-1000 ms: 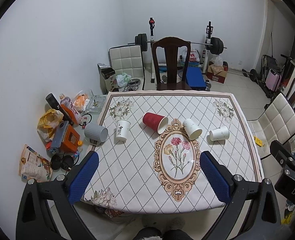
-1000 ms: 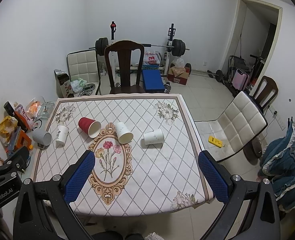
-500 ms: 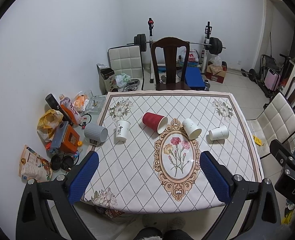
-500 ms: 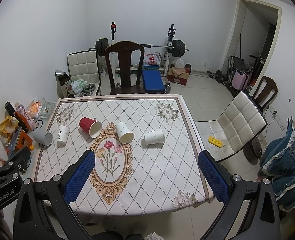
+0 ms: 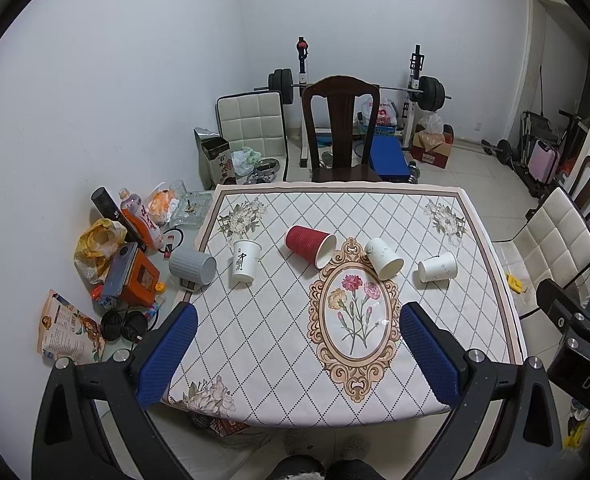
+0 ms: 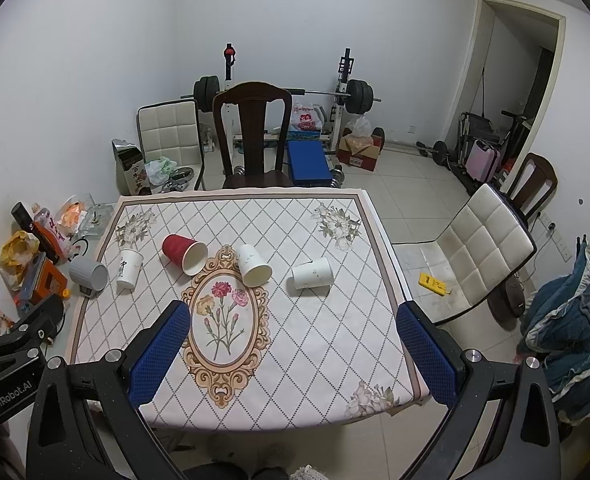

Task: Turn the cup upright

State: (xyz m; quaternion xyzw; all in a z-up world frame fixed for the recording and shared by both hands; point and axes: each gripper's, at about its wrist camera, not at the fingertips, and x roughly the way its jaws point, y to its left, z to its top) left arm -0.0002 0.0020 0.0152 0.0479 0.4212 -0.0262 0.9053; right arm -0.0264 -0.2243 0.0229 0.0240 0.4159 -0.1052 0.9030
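On the patterned tablecloth lie a red ribbed cup on its side, a white cup on its side, and another white cup on its side at the right. A white cup with black writing stands upright at the left. A grey mug lies on its side at the table's left edge. My left gripper and right gripper are both open and empty, high above the table's near edge.
A dark wooden chair stands at the far side. White padded chairs sit at the right. Clutter of bags, bottles and boxes lies left of the table. A weight bench with barbell stands behind.
Both views have shifted only slightly. The cups have not moved. Both grippers stay open.
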